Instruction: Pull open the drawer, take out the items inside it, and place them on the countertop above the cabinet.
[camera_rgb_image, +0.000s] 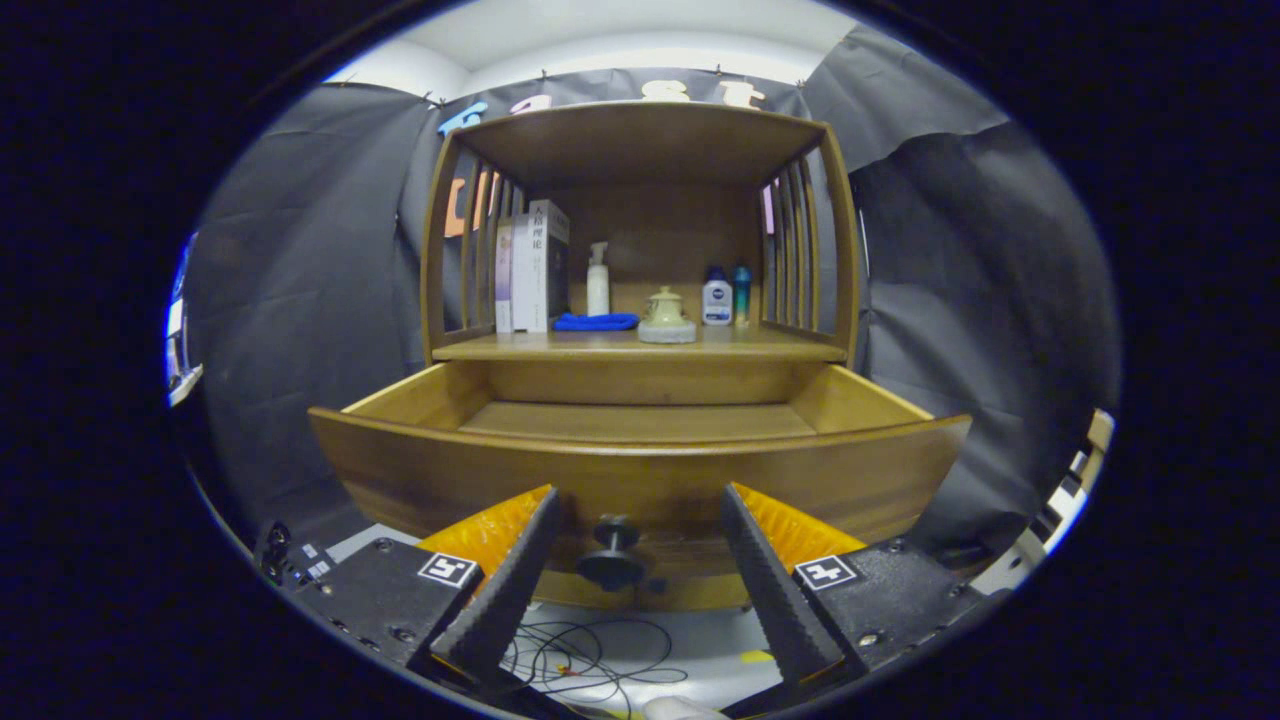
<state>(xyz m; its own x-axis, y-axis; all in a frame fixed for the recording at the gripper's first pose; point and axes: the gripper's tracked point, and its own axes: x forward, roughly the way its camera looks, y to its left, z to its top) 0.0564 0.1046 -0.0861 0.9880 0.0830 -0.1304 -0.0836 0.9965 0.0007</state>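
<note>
A wooden cabinet stands ahead with its drawer (640, 470) pulled out toward me. The drawer's visible floor is bare wood; its near part is hidden behind the front panel. A dark round knob (612, 552) sits on the drawer front, between my fingers. My gripper (638, 505) is open, fingers spread to either side of the knob and not touching it. On the countertop (500, 349) above the drawer lie a blue cloth (596, 321) and a pale lidded pot (666, 317).
Also on the countertop: upright books (533, 265) at the left, a white pump bottle (598, 280), and two small bottles (727, 296) at the right. Slatted side walls and a top shelf enclose it. Loose cables (590, 655) lie on the floor below the drawer.
</note>
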